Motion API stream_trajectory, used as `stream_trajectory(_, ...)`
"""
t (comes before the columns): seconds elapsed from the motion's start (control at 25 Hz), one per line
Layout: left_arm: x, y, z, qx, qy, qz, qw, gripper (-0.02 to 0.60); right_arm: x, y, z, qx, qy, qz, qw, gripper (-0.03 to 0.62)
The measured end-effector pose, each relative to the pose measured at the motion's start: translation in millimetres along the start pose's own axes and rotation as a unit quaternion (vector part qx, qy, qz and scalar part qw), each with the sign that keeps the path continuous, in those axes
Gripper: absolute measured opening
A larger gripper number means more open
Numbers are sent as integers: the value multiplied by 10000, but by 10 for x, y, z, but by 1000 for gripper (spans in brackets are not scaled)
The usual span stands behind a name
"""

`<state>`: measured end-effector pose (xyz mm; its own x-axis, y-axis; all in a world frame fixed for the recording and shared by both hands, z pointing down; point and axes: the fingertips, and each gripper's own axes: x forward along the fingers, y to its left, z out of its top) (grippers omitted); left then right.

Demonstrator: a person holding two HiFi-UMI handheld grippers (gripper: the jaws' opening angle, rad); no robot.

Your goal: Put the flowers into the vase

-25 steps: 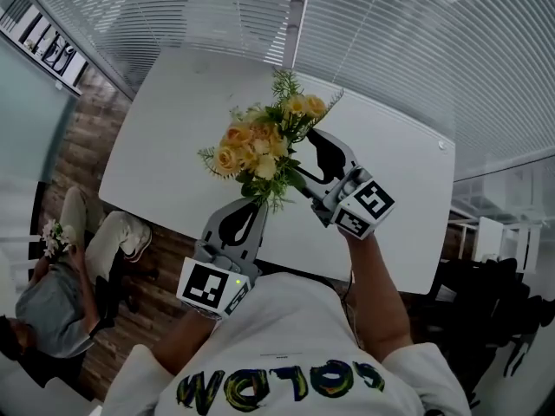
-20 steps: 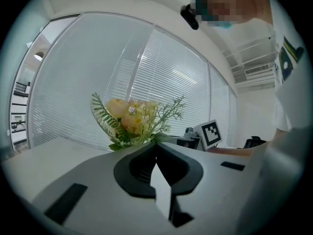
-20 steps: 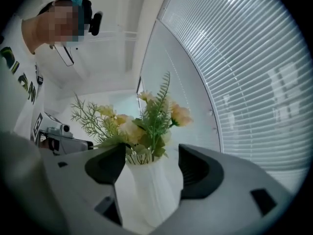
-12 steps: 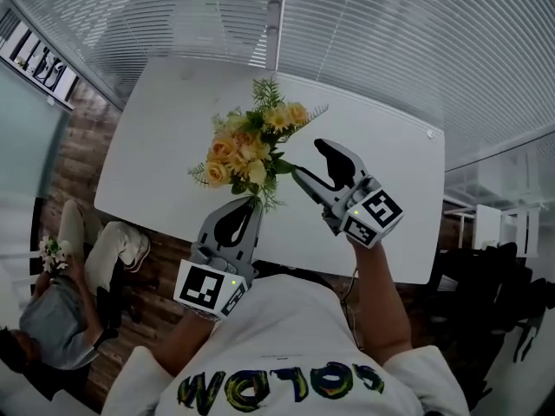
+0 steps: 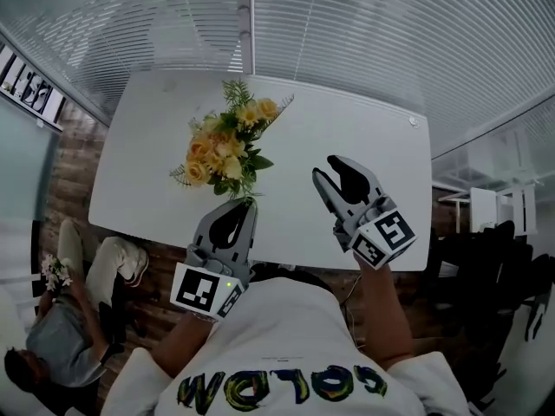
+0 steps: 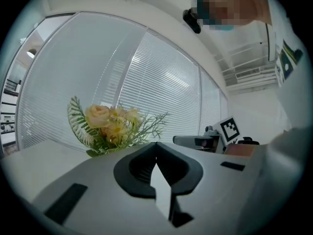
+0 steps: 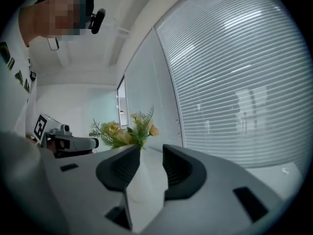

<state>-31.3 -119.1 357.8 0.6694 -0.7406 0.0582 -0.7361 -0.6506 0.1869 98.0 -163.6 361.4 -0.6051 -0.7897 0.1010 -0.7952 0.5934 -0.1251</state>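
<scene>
A bunch of yellow flowers with green fronds stands upright on the white table. What holds its base is hidden, and no vase shows. My left gripper points level at the foot of the bunch, its jaws meeting at the tips with nothing seen between them. From the left gripper view the flowers rise just beyond and left of the jaws. My right gripper hangs apart to the right of the bunch; its jaws are closing with a gap and nothing in it. The right gripper view shows the flowers ahead.
Slatted blinds run along the table's far side. A person sits on the wooden floor at the lower left. Dark chairs stand off the table's right end. The table's near edge lies just under both grippers.
My right gripper has drawn back to the right, away from the flowers, and its jaws have narrowed. The left gripper stays at the foot of the bunch.
</scene>
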Motion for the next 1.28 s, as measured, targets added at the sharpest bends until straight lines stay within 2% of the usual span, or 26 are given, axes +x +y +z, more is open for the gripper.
stream_trajectory(0.28, 43, -110, 79, 62, -54, -149, 9999, 14, -445, -11, 157, -273, 150, -811, 9962, 94)
stream_trajectory(0.56, 127, -214, 174, 115, -131, -275, 9995, 14, -769, 75, 330, -601, 132, -1310, 9895, 74)
stream_trajectory(0.8, 150, -318, 250, 128, -190, -344, 9991, 14, -977, 174, 487, -723, 33, -1570, 9849, 66)
stream_trajectory(1.28, 196, -388, 325, 120, -273, -384, 9988, 14, -1136, 349, 432, -665, 182, -1742, 9823, 58)
